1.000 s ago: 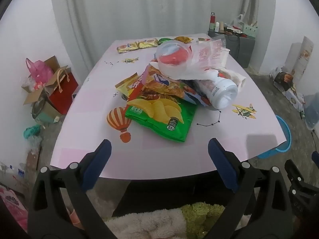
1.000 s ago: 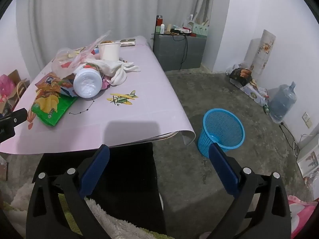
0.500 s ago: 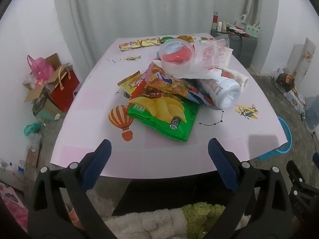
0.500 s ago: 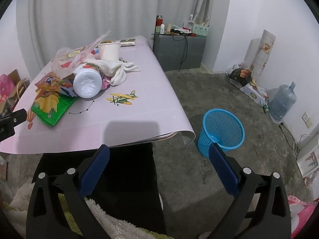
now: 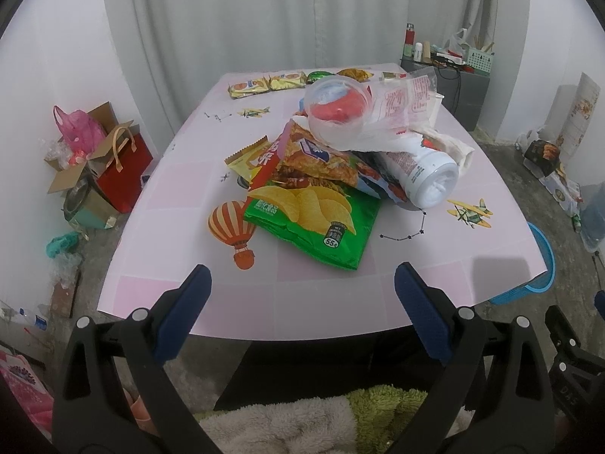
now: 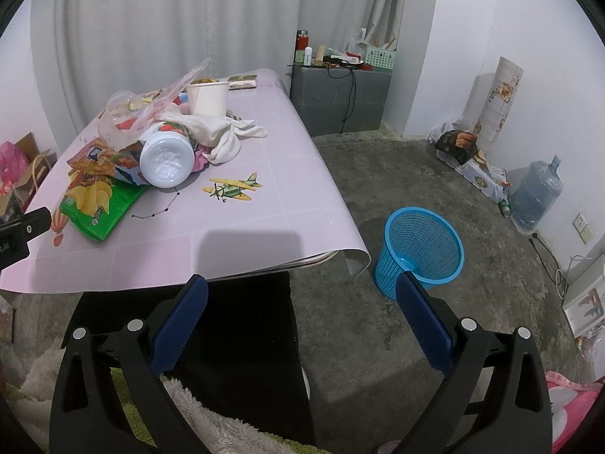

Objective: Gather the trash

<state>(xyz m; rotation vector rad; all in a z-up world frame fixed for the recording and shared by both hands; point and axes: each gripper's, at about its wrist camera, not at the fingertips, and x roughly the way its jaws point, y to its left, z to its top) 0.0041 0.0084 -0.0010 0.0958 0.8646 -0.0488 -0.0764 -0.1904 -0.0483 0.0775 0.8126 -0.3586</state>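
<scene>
Left gripper (image 5: 300, 291), right gripper (image 6: 300, 297): both spread wide, empty. Flat green crinkly chip bag (image 5: 315, 223) nearest: light, slippery, probably empty; pinch near edge. Blue mesh plastic basket (image 6: 421, 246) on floor.

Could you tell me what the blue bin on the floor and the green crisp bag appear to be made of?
Blue bin: apparently moulded plastic, given its open mesh walls and uniform colour. Green crisp bag: likely glossy plastic film, since it is printed, creased and shiny.
</scene>
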